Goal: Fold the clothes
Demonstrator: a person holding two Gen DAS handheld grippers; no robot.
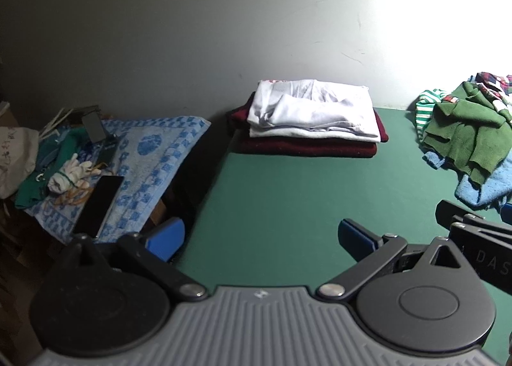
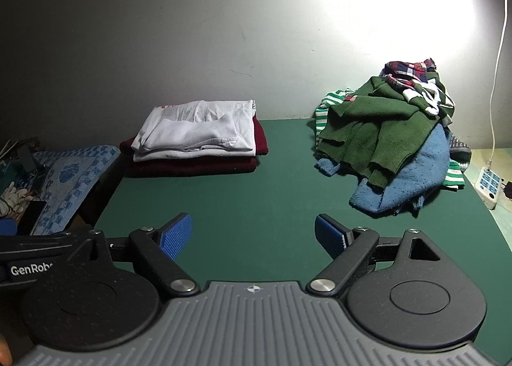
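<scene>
1. You are working over a green desk (image 2: 272,199) pushed against a pale wall (image 2: 160,29), with a harsh light washing out the wall's upper right.
2. Your left hand-held gripper (image 1: 260,238) hovers above the desk's near left edge, its blue pads (image 1: 166,236) spread wide and gripping nothing.
3. Your right hand-held gripper (image 2: 252,236) hangs just beside it over the near middle of the desk, fingers equally wide apart and empty; its blue pads (image 2: 177,233) touch no cloth.
4. Well ahead, at the back left by the wall, sits the folded stack: a white garment (image 2: 198,129) lying on top of a maroon garment (image 2: 192,166).
5. At the back right lies the unfolded heap. A green sweater (image 2: 377,129) is draped across a blue knit (image 2: 412,180), a green-and-white striped piece (image 2: 323,109) pokes out behind, and a red plaid item (image 2: 409,69) crowns the pile.
6. Off the desk's left side, a blue patterned towel (image 1: 150,154) covers a lower surface; on it lie a dark phone (image 1: 99,206) and a bundle of white gloves (image 1: 68,175).
7. On the far right, a white power strip (image 2: 488,185) rests beside the desk, its cable (image 2: 499,61) running up the wall.
</scene>
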